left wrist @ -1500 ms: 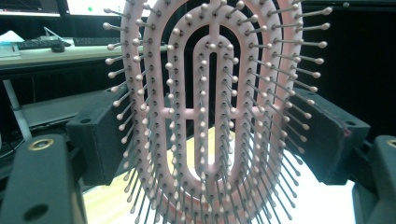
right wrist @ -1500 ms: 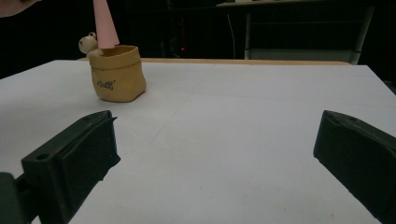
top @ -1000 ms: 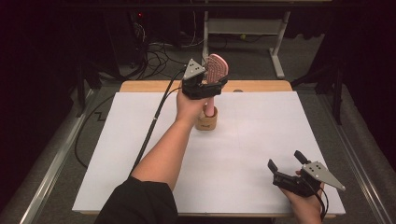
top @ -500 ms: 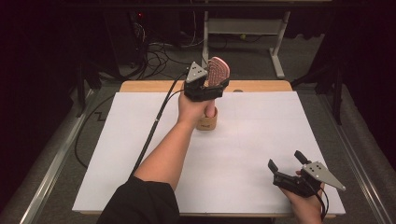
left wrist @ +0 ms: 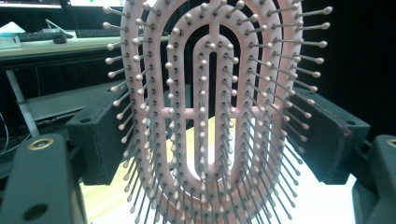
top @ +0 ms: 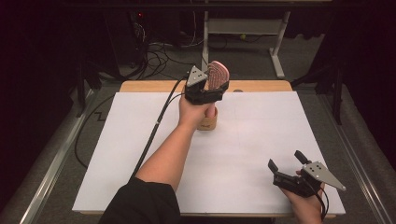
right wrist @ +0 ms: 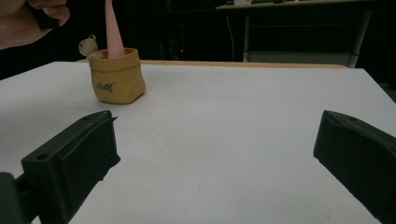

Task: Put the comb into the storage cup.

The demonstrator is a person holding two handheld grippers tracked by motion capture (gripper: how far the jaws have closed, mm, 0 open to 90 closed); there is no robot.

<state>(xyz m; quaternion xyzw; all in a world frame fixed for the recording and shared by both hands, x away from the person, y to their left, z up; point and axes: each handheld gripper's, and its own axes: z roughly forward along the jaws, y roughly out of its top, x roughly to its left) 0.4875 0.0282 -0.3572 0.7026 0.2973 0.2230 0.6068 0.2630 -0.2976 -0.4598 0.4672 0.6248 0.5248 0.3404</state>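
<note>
A white sheet covers the wooden table (top: 140, 87), with dark floor, cables and a metal desk frame beyond its far edge. Near the far edge's middle stands a tan sack-shaped pot (right wrist: 116, 77) holding the pink hairbrush (left wrist: 210, 112) upright, handle down. The left gripper (top: 208, 91) clamps the vented, bristled head. The right gripper (top: 287, 164), jaws apart and empty, rests at the near right corner.

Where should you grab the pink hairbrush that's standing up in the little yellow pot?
Probably by its wide head, from the sides. The pink hairbrush stands handle-down in the yellow pot, so only the head is free. The left gripper already has a jaw at each edge of the head, bristles facing its camera.
</note>
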